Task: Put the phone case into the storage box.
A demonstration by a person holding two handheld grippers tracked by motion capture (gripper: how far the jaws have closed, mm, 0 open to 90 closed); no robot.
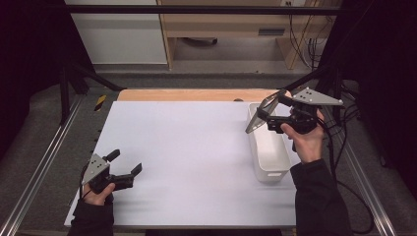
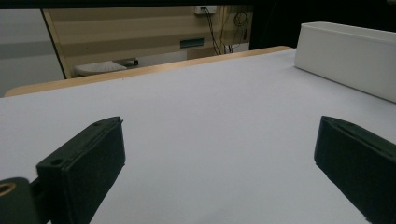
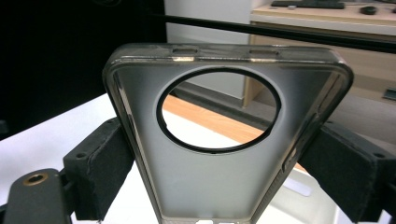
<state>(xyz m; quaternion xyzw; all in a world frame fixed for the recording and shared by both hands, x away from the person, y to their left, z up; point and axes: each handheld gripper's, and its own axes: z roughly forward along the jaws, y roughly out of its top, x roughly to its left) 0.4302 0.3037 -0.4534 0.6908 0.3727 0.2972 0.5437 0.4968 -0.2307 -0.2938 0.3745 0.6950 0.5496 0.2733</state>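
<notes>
Pinching a clear phone case [image 3: 224,163] by its 2 side edges, the right gripper [image 1: 269,118] holds it tilted above the white bin [image 1: 268,152] at the table's [image 1: 187,147] right. Left gripper [image 1: 125,164] sits near the front-left, jaws spread, nothing between them.

left tongs [image 1: 127,162]: low, near corner, jaws wide apart | right tongs [image 1: 269,113]: raised, far right, jaws clamped

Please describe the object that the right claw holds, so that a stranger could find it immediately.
Look at the white bin on the right side of the white table. Above it, the right claw grips a translucent grey phone case by its edges. Its large round camera hole sets it apart.
</notes>
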